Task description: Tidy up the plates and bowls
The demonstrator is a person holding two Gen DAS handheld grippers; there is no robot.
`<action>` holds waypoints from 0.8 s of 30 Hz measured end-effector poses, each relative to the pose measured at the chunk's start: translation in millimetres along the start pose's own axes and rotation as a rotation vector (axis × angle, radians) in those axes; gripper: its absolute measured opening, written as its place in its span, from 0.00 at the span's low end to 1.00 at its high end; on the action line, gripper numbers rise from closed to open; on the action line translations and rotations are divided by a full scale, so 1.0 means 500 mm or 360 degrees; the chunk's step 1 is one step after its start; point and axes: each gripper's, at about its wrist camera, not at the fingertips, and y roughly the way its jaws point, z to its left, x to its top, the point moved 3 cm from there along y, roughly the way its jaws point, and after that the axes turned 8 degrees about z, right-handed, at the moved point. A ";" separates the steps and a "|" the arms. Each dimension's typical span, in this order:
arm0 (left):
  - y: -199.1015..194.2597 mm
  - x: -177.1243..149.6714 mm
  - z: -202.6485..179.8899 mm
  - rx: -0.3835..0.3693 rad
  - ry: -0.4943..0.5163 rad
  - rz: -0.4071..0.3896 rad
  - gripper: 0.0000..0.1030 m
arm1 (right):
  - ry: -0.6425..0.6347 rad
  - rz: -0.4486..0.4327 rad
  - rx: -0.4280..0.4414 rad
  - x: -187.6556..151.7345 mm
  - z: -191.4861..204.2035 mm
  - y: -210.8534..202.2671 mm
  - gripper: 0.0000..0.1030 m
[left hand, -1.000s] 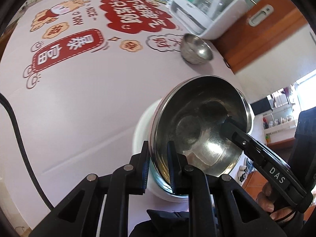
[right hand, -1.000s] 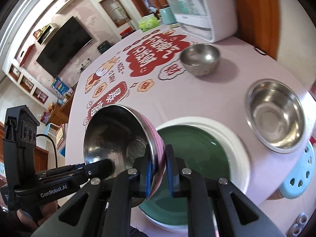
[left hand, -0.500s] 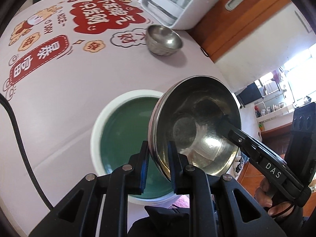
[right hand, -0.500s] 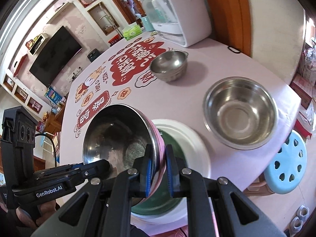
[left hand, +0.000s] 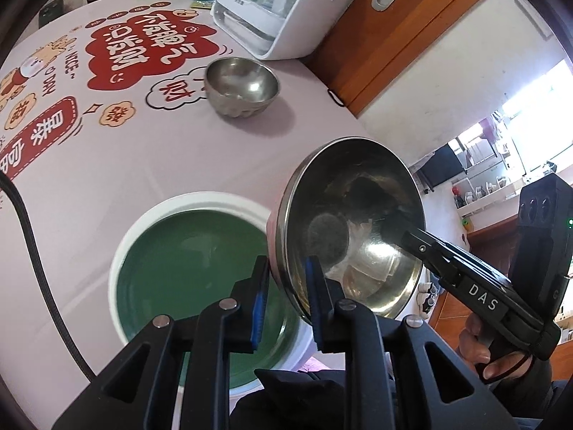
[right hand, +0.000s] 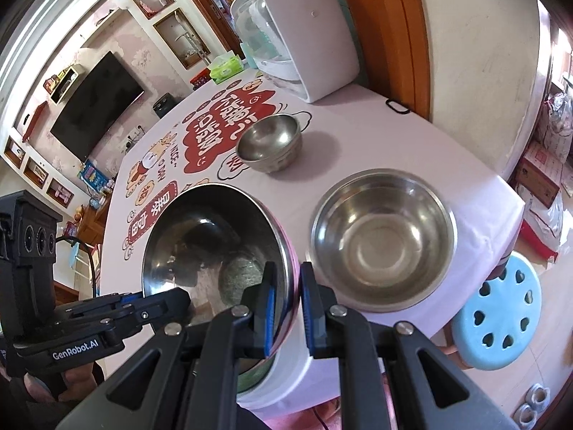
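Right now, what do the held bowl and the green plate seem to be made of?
Held bowl: polished metal inside, probably stainless steel, with mirror-like reflections; its outer wall looks pink, perhaps coated or plastic. Green plate: probably glazed ceramic, possibly melamine, with a smooth, faintly shiny green centre and a thick white rim.

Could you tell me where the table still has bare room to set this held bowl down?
Bare cloth lies between the green plate and small steel bowl, and left of the plate. The near right corner is crowded by the large steel bowl.
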 end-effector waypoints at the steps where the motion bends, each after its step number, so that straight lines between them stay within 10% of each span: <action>1: 0.005 0.005 -0.006 -0.0002 -0.0002 -0.0001 0.17 | -0.0007 0.0002 -0.0003 0.004 -0.006 -0.002 0.12; 24: 0.123 0.078 -0.146 0.0013 -0.0074 0.0074 0.21 | -0.0112 0.0201 -0.0069 0.093 -0.164 0.004 0.15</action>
